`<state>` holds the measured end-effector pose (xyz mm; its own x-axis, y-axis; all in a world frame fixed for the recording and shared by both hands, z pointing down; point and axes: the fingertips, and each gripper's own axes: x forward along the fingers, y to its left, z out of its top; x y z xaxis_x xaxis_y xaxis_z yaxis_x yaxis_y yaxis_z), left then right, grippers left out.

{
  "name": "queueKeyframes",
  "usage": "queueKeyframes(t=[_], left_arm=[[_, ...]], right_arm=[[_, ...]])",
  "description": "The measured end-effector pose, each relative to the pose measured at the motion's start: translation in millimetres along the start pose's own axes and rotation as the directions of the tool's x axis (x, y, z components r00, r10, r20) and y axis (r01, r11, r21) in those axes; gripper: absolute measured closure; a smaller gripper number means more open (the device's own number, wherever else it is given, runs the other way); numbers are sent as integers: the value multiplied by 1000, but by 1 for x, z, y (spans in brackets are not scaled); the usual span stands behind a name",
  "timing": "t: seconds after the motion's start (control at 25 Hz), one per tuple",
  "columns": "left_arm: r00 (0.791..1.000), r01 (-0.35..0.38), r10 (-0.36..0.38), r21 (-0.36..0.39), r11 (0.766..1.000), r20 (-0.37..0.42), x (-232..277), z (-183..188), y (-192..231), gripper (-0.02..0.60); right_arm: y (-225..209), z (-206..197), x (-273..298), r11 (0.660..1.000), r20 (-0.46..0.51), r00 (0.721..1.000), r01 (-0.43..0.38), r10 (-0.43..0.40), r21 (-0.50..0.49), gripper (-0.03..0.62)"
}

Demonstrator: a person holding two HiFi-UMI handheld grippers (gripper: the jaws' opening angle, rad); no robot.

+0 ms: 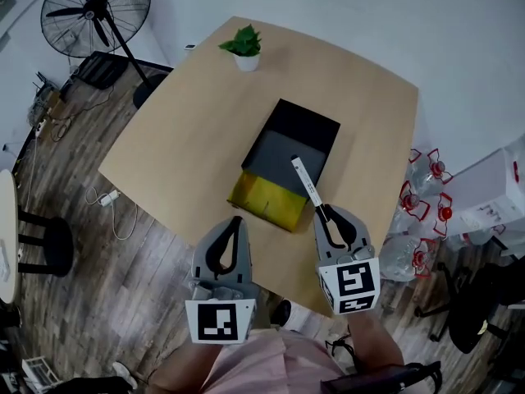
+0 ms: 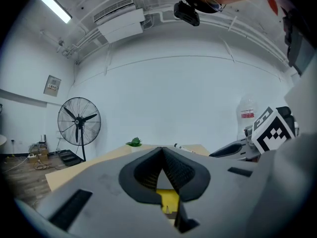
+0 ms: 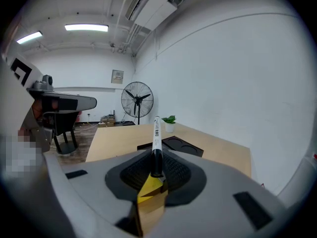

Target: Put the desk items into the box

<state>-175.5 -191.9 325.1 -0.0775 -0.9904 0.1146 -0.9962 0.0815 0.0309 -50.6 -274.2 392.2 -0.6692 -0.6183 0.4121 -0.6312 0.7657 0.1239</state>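
A white marker [image 1: 306,180] with a black end sticks forward out of my right gripper [image 1: 326,212], which is shut on it; in the right gripper view the marker [image 3: 156,142] stands up between the pads. It hangs over the near right part of the open black box [image 1: 289,153], whose yellow front flap [image 1: 265,200] folds toward me. My left gripper [image 1: 235,223] is shut and holds nothing, just off the table's near edge, left of the flap; the left gripper view shows its jaws [image 2: 162,152] pressed together with the yellow flap [image 2: 168,200] below.
A small potted plant [image 1: 244,48] stands at the far side of the wooden table [image 1: 180,138]. A floor fan [image 1: 97,11] is beyond the table's left corner. Water bottles [image 1: 418,212] and a white carton [image 1: 492,191] crowd the floor on the right.
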Motion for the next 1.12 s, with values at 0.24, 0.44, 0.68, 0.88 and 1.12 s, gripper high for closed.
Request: queueKeyframes(t=[0.24,0.44,0.68,0.88,1.12], left_arm=[[999,-33,32,-29,999,-37,5,-20,21,571],[995,-68,64,-57,996,-82,11,-41,39,571],[989,-90,81,-71,993,-124,19,-65,54,571],[982,-117,101,-96,988,-159,26,-80,61,571],[976,-136,113,-118,984,-187,32,-94,76,571]], right_arm=[[27,-15,29,997,-47,996,-74,73,-16,522],[43,-32,52,992,-93,988,-124,121,-24,522],[56,-58,74,985,-168,972,-173,166,-26,522],[61,-74,87,976,-223,955,-212,197,-44,522],[69,-87,102,970,-280,935,-239,217,-46,520]])
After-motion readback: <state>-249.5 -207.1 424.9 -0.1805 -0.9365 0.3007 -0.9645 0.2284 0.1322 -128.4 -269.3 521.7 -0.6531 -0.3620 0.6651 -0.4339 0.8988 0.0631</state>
